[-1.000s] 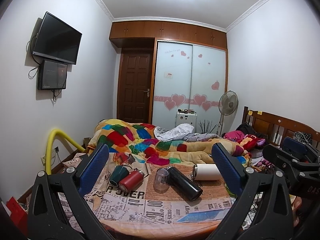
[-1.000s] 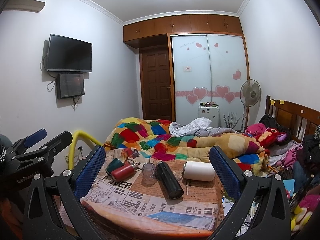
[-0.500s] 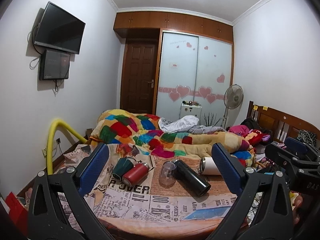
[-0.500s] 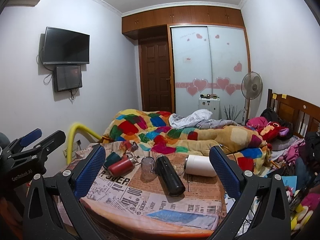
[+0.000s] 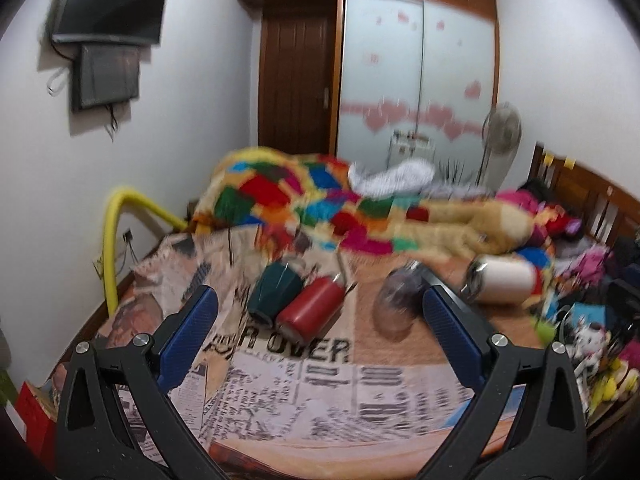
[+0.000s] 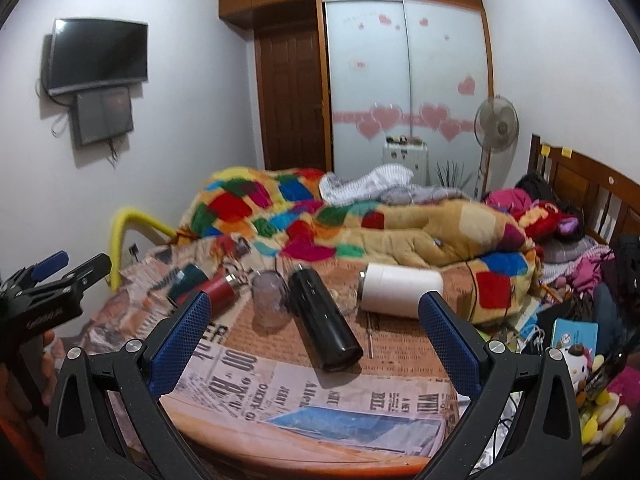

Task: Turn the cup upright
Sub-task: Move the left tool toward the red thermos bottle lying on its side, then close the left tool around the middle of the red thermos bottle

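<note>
Left tool (image 5: pixel 316 316): jaws wide apart, nothing between them, above the newspaper-covered counter (image 5: pixel 320 400). Right tool (image 6: pixel 314 320): likewise wide open and empty.

Cups, all lying on their sides at centre frame:
- dark green cup (image 5: pixel 272 292), touching the red flask (image 5: pixel 310 312);
- clear cup (image 6: pixel 270 300), just left of the black flask (image 6: pixel 324 320);
- white tumbler (image 6: pixel 400 290), centre right.

Patchwork blanket (image 6: pixel 320 216) behind. The left view is blurred.
</note>
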